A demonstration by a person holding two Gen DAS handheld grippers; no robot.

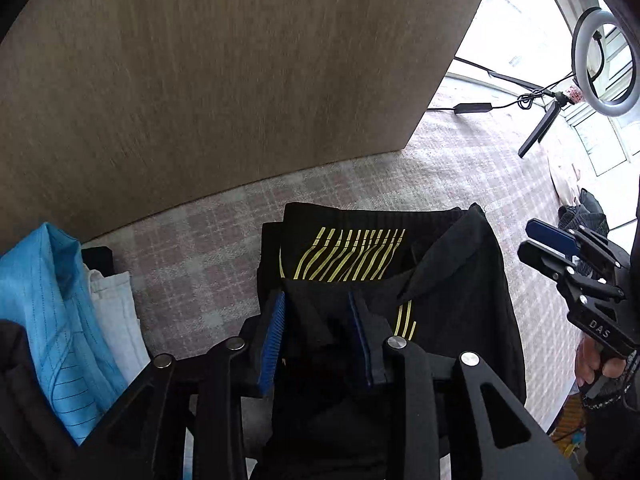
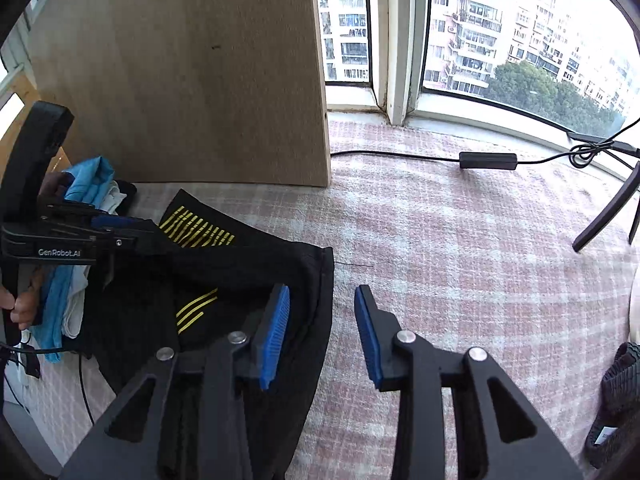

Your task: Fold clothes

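In the left wrist view, one black garment with yellow stripes lies on the checked pink cloth, just in front of one wooden board. The left gripper has its two blue pads apart, with black fabric lying between them; I cannot tell whether they pinch it. At the left edge is a pile of three folded pieces: one blue, one white, one black, mostly hidden. The right gripper is at the right edge, partly cut off. One ring light stands behind.

In the right wrist view, the right gripper is spread wide, holding nothing, above the garment's right edge. The left gripper reaches over the garment; its fingertips are hard to make out. One cable runs along the window.
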